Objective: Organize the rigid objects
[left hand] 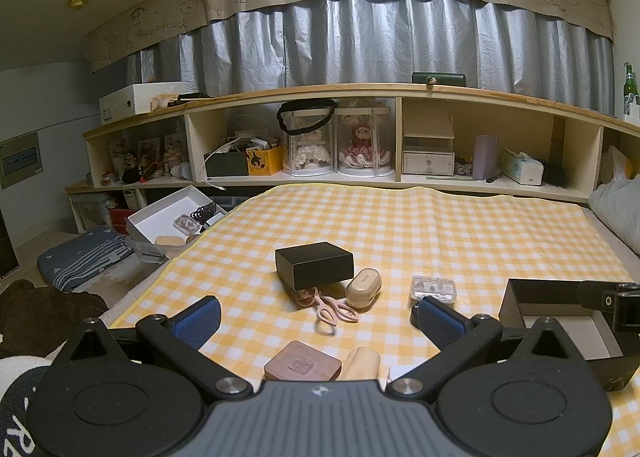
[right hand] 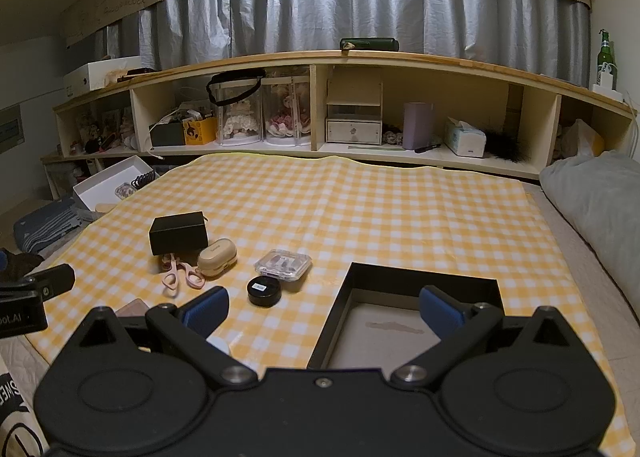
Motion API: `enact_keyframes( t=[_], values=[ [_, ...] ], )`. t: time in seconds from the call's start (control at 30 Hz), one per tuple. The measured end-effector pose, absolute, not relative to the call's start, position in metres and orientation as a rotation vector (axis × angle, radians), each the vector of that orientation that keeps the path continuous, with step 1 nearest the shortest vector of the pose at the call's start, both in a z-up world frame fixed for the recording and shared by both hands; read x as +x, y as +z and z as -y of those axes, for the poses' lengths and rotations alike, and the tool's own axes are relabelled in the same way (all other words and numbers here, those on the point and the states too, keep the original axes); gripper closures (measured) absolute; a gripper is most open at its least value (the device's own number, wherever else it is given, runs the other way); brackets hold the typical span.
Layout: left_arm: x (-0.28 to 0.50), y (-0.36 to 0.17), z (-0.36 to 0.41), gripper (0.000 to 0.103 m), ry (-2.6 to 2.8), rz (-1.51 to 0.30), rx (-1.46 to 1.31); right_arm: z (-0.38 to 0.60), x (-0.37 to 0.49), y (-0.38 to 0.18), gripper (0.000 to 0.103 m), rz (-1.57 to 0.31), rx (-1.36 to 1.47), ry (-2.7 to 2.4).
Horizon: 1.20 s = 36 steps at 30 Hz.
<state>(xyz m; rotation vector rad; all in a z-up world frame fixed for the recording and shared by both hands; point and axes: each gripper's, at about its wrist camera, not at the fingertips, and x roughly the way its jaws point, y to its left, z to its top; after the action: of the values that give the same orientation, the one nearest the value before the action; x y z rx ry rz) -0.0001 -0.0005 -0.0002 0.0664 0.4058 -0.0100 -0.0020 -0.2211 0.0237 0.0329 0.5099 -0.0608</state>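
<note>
Black tray (right hand: 404, 333) empty on checked cloth (right hand: 360, 201), black box (right hand: 179, 232) closed, left gripper (left hand: 316, 315) and right gripper (right hand: 324, 309) spread wide, holding nothing

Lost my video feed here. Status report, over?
Left gripper open, empty; right gripper open, empty, above the open black tray. Tray bare. Black box, pink scissors, beige case loose on checked cloth. Nothing blocking.
</note>
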Motion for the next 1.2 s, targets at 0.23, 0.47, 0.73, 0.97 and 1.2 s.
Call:
enact_keyframes(
  t=[0.23, 0.47, 0.73, 0.97, 1.2],
  values=[
    [0.0000, -0.0002, 0.0006, 0.000, -0.010, -0.407, 0.066, 0.2210, -0.0024, 0.0238, 0.001, -0.511, 0.032, -0.061],
    [0.0000, -0.0002, 0.0005, 0.000, -0.010, -0.407, 0.067, 0.2201, -0.0025, 0.0233, 0.001, -0.512, 0.031, -0.061],
    [-0.0001, -0.0002, 0.0005, 0.000, -0.009, -0.407, 0.066, 0.2218, -0.0009, 0.0237, 0.001, -0.512, 0.030, -0.062],
    [-0.0001, -0.0002, 0.0005, 0.000, -0.010, -0.406, 0.067, 0.2188, -0.0018, 0.0221, 0.001, -0.513, 0.029, -0.062],
    [0.0000, -0.0002, 0.0005, 0.000, -0.010, -0.407, 0.067, 0.2185, -0.0019, 0.0220, 0.001, -0.514, 0.027, -0.061]
  ],
)
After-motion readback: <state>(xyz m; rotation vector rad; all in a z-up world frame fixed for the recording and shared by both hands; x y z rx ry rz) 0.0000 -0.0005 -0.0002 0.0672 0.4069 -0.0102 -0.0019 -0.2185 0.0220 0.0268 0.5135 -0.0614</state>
